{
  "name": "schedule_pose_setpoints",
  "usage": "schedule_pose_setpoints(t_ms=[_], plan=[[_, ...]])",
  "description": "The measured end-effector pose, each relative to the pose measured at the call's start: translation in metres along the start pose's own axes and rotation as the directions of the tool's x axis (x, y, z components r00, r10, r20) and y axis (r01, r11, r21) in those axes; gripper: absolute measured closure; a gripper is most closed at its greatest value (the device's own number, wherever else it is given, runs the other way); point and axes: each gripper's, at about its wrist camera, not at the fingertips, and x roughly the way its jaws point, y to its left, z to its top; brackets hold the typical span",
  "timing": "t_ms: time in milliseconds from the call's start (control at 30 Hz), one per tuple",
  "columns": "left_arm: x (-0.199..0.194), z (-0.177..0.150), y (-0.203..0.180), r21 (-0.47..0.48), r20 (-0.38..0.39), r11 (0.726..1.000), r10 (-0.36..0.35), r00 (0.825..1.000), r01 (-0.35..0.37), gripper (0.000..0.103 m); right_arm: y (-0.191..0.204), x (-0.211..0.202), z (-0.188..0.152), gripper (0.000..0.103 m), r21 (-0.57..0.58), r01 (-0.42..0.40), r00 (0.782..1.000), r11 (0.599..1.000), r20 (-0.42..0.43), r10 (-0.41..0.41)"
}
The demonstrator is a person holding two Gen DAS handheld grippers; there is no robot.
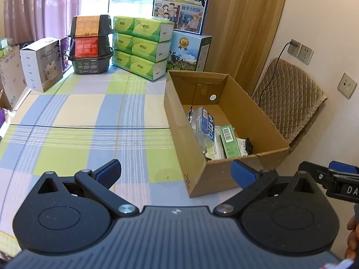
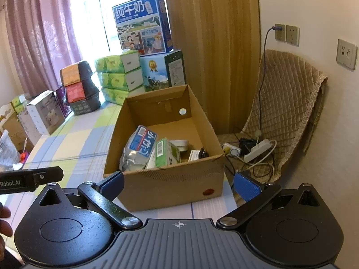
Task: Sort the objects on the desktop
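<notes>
An open cardboard box (image 1: 244, 123) (image 2: 166, 181) stands on the checked tablecloth at the table's right edge. Inside lie a clear packet with a blue label (image 1: 205, 125) (image 2: 140, 146), a green carton (image 1: 228, 141) (image 2: 166, 152), a white item (image 2: 182, 144) and a small black object (image 1: 248, 144) (image 2: 203, 152). My left gripper (image 1: 177, 172) is open and holds nothing, low over the cloth by the box's near-left corner. My right gripper (image 2: 179, 183) is open too, empty, in front of the box's near wall. Each gripper's body shows at the other view's edge.
At the table's far end stand stacked green tissue packs (image 1: 141, 49), black and orange containers (image 1: 89, 44), milk cartons (image 1: 181, 4) and a white box (image 1: 41, 62). A quilted chair (image 2: 289, 103) with a power strip (image 2: 258, 150) and cables sits right of the table.
</notes>
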Motion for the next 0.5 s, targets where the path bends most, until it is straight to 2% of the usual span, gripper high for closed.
schedule_pose_setpoints(t_ms=[233, 500], plan=[[-0.024, -0.005, -0.007, 0.002, 0.010, 1.000, 0.010, 1.000, -0.011, 0.001, 0.007, -0.019, -0.005, 0.002, -0.013, -0.012, 1.000, 1.000, 0.001, 0.012], [-0.051, -0.009, -0.012, -0.008, 0.045, 1.000, 0.023, 0.999, -0.022, 0.001, 0.011, -0.048, -0.004, 0.002, -0.017, -0.007, 0.999, 1.000, 0.041, 0.007]])
